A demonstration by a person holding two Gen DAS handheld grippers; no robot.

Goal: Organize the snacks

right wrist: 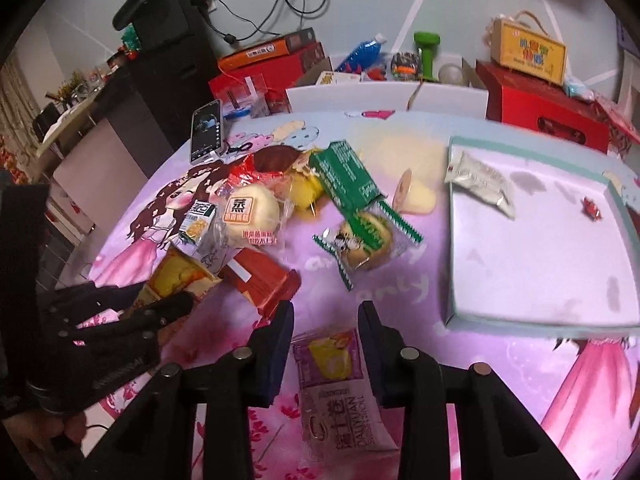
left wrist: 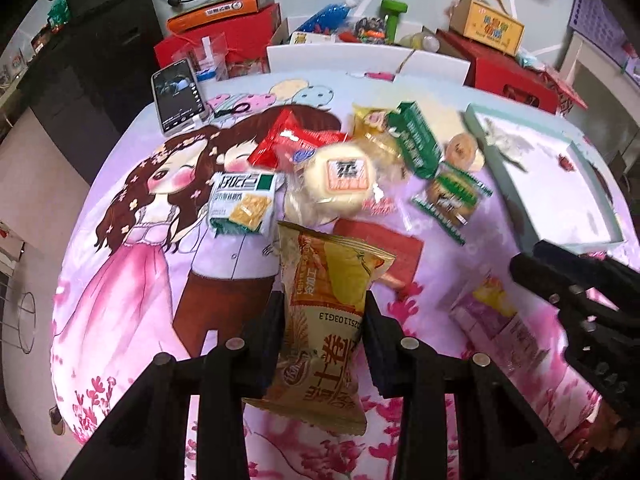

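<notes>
My left gripper [left wrist: 324,312] is shut on a yellow-orange snack bag [left wrist: 328,304] and holds it above the cartoon-print cloth. My right gripper [right wrist: 325,322] is open, its fingers either side of a purple-and-clear swiss roll packet [right wrist: 340,376] that lies on the cloth. A pile of snacks lies beyond: a round steamed cake [left wrist: 340,180], a green-white cracker pack [left wrist: 244,204], a red packet [left wrist: 288,140], a green box [left wrist: 416,140] and a green-edged biscuit packet [left wrist: 452,196]. A pale green tray [right wrist: 616,196] at the right holds a white packet [right wrist: 480,180] and a small red sweet [right wrist: 591,208].
A phone [left wrist: 178,94] stands propped at the far left of the table. Red gift boxes [left wrist: 516,76], an orange box [left wrist: 224,10], a white carton [left wrist: 340,58] and bottles crowd the far edge. A flat red packet [right wrist: 264,280] lies near the left gripper [right wrist: 160,308].
</notes>
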